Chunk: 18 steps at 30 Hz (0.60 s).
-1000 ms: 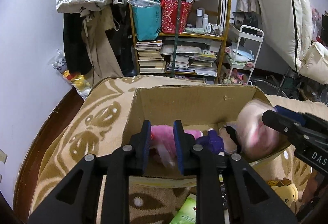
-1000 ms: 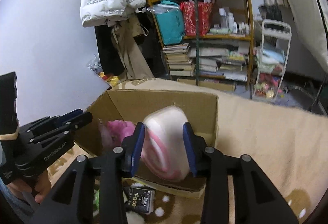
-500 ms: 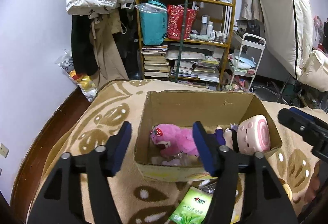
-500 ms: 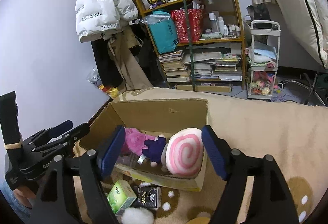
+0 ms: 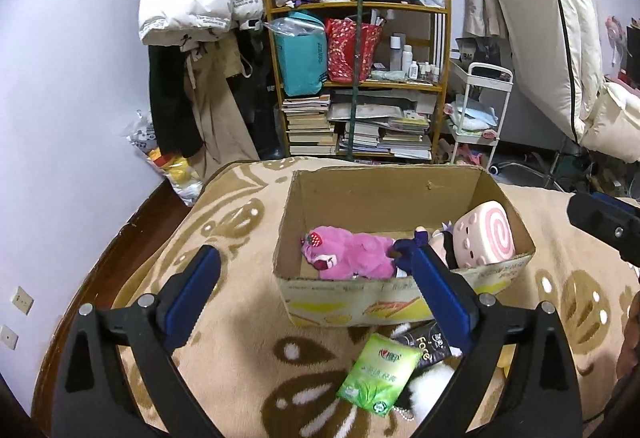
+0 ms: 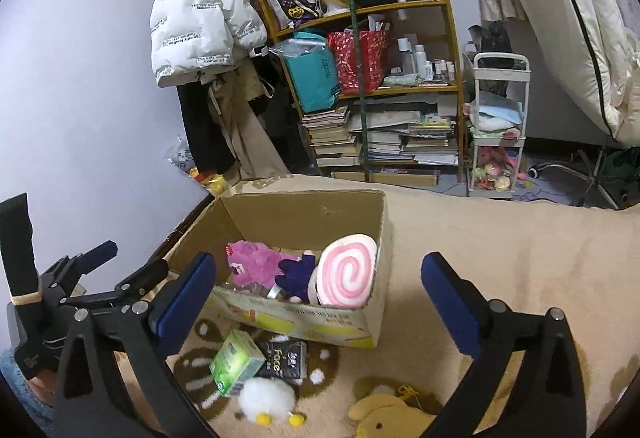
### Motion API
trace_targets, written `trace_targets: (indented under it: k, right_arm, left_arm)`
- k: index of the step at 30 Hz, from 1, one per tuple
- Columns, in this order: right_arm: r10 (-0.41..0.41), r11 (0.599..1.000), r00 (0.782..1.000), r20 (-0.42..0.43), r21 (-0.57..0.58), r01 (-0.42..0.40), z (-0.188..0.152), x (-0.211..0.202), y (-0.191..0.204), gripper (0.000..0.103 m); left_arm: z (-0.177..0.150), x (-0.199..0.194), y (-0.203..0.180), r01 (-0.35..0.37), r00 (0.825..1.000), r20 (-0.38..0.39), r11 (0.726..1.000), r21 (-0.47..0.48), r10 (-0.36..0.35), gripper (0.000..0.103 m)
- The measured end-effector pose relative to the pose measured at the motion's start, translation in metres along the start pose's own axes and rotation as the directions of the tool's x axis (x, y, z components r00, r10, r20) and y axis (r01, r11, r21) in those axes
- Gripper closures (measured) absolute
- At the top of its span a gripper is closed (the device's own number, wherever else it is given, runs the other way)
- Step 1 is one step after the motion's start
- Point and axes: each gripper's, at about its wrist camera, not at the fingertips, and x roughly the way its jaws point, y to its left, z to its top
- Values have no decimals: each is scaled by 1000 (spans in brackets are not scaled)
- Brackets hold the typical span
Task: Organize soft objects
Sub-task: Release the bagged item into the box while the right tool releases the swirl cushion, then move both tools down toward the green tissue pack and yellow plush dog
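Note:
An open cardboard box (image 5: 384, 193) (image 6: 304, 213) sits on a beige patterned blanket. Inside lie a pink plush bear (image 5: 348, 254) (image 6: 252, 262), a purple-clad doll (image 6: 294, 272) and a pink swirl-roll plush (image 5: 486, 238) (image 6: 348, 270) at the right end. My left gripper (image 5: 316, 290) is open and empty, above and in front of the box. My right gripper (image 6: 320, 294) is open and empty, also pulled back from the box. A white fluffy chick plush (image 6: 266, 398) and a yellow plush (image 6: 384, 414) lie on the blanket in front of the box.
A green tissue pack (image 5: 380, 370) (image 6: 236, 362) and a black packet (image 6: 284, 358) lie by the box's front. A cluttered bookshelf (image 5: 360, 77), hanging coats (image 5: 192, 37), a white cart (image 5: 480, 109) and a leaning mattress (image 5: 552, 37) stand behind. The blanket edge drops off at left.
Both grippers opened, letting go of the pink bear and the swirl-roll plush in the box, then pulled up and back from it.

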Motion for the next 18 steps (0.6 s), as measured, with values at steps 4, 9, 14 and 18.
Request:
trace_targets:
  k: [4,9,14,18]
  right_arm:
    - [-10,1000,1000,13,-8,10,-4,-11,1,0]
    - [-18,1000,1000,-3,-10,18,-16,-19,2,0]
    - [-26,1000,1000,-12,-14,25,-25,-28,2,0]
    - [-23,1000,1000,-19,2,23,-30,-35,1,0]
  left_arm:
    - [-5,-8,5,-5,1000,-1,1000,-18,5,7]
    - [-14,-16,11,-13,1000,-12,999,-45,13,7]
    - [-21,-20,15,-18,999,-28,999,-51,17,7]
    - [-27,-25,14,-21,999,-39,999,-44,19,7]
